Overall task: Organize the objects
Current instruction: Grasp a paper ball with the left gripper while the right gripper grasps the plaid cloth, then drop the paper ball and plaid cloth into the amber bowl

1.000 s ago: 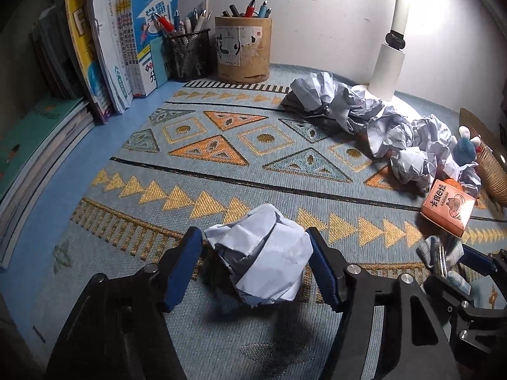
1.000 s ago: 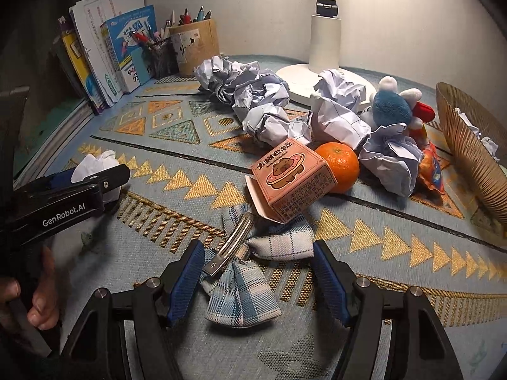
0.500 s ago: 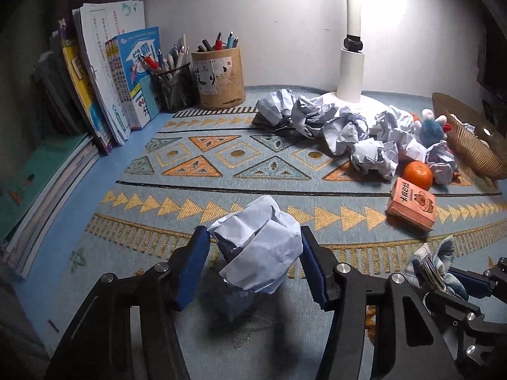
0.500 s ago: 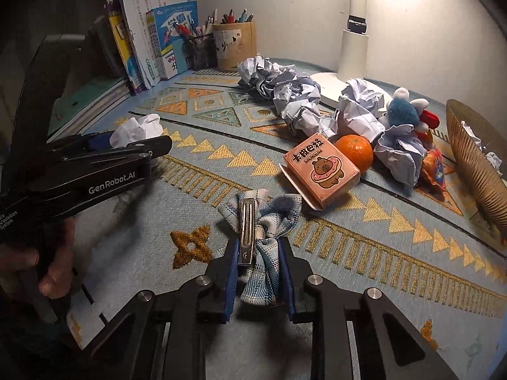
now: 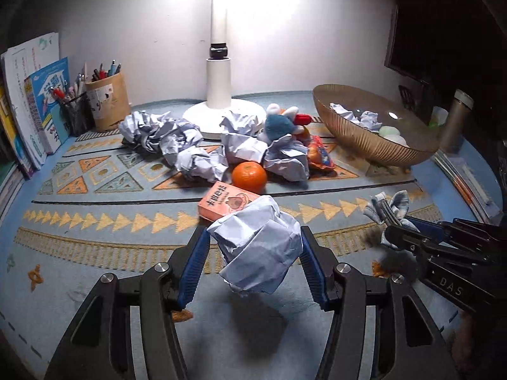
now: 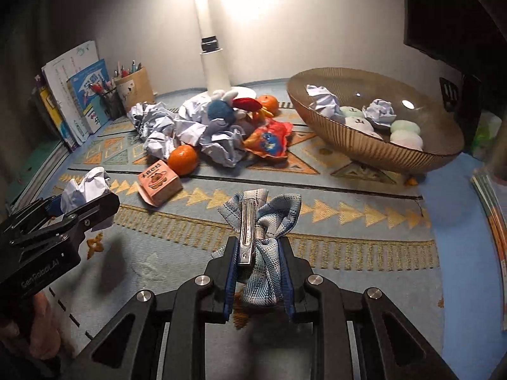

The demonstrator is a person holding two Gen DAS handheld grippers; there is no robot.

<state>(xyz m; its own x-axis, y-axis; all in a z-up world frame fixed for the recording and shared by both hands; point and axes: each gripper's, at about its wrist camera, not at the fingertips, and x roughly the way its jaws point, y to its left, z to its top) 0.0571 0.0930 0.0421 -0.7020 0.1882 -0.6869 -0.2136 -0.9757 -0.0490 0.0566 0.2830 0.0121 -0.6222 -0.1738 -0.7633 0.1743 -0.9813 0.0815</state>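
Note:
My left gripper (image 5: 253, 253) is shut on a crumpled white paper ball (image 5: 256, 247) and holds it above the patterned mat. It also shows in the right wrist view (image 6: 85, 186). My right gripper (image 6: 258, 262) is shut on a blue plaid bow hair clip (image 6: 259, 221), lifted off the mat; the clip also shows at the right of the left wrist view (image 5: 386, 209). A ribbed gold bowl (image 6: 364, 145) at the right holds paper balls and pale round items.
A pile of crumpled papers (image 5: 190, 148), an orange (image 5: 249, 172), a pink carton (image 5: 226, 201), a blue plush toy (image 5: 280, 125) and a snack packet (image 6: 269, 139) lie mid-mat. A lamp base (image 5: 221, 114), pen holders (image 5: 106, 101) and books (image 5: 35, 101) stand behind.
Both grippers have lifted and swung right toward the bowl. The right gripper closed on the bow clip and raised it. The left gripper keeps its paper ball.

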